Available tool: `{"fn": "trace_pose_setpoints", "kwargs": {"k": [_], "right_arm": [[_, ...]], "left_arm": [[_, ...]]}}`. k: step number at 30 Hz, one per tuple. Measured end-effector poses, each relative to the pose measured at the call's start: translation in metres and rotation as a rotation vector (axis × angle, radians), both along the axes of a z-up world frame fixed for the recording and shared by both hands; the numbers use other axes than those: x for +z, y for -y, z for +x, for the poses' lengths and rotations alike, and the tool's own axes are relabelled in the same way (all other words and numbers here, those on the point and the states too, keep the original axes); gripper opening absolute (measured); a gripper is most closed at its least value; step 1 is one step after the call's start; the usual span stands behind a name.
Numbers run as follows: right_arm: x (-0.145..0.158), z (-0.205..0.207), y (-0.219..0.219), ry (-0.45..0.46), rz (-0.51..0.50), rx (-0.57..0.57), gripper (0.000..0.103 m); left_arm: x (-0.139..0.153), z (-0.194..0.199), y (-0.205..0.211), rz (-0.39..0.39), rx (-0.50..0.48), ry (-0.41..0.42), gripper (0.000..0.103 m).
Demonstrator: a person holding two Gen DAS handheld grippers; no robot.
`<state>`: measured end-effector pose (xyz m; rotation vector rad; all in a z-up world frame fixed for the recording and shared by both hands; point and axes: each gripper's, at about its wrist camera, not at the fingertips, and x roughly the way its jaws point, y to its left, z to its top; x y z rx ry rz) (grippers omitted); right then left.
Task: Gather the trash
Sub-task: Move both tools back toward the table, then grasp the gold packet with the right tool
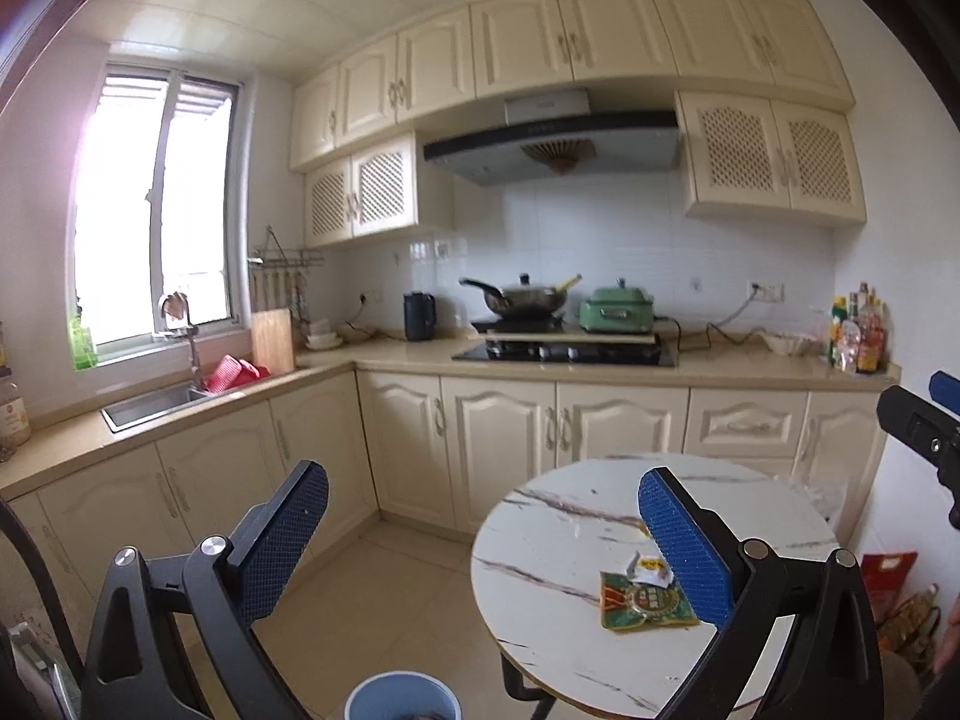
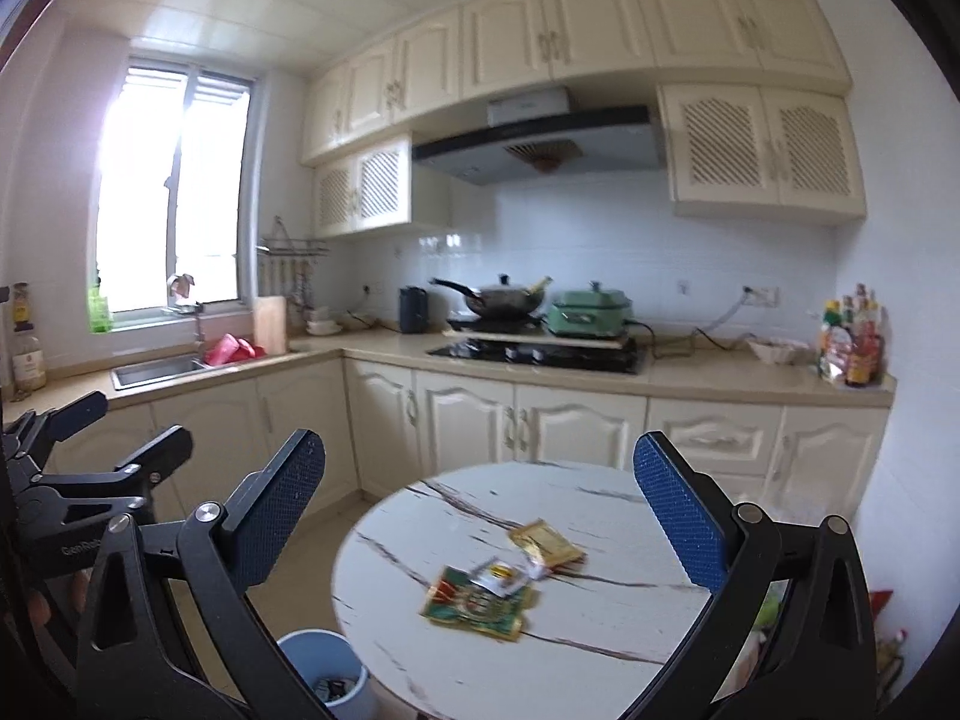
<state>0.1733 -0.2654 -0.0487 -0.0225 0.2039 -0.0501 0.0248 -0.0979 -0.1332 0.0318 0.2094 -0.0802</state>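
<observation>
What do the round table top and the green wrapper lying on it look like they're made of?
Round table top: looks like polished marble or a marble-look slab, white with brown veins and a soft sheen; which one, I cannot tell. Green wrapper: seemingly thin plastic or foil film, glossy, printed and crinkled, lying flat on the table.

Round table topped in glossy white marble-look slab with dark veining; 3 crinkled foil-like wrappers on it, green, gold and small white, all shiny. Gripper finger pads faced in rough, dimpled blue rubber-like material on matt black plastic arms with bright metal pins; bin in smooth matt blue plastic. Cabinets in satin cream paint, sink in brushed steel, hob in glossy black glass, cutting board in bare pale wood.
</observation>
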Motion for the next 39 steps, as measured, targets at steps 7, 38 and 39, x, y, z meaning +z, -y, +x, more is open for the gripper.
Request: {"fn": "trace_pose_setpoints", "kwargs": {"k": [7, 38, 39], "right_arm": [[-0.050, 0.059, 0.069, -0.191, 0.059, -0.084, 0.103], [-0.257, 0.340, 0.138, -0.812, 0.091, 0.138, 0.050], [-0.257, 0.340, 0.139, -0.809, 0.097, 0.145, 0.046]], "left_arm": [[-0.007, 0.081, 0.028, 0.034, -0.089, -0.183, 0.102], [-0.042, 0.365, 0.116, 0.082, -0.173, -0.592, 0.102], [-0.044, 0.366, 0.118, 0.081, -0.179, -0.596, 0.102]]}}
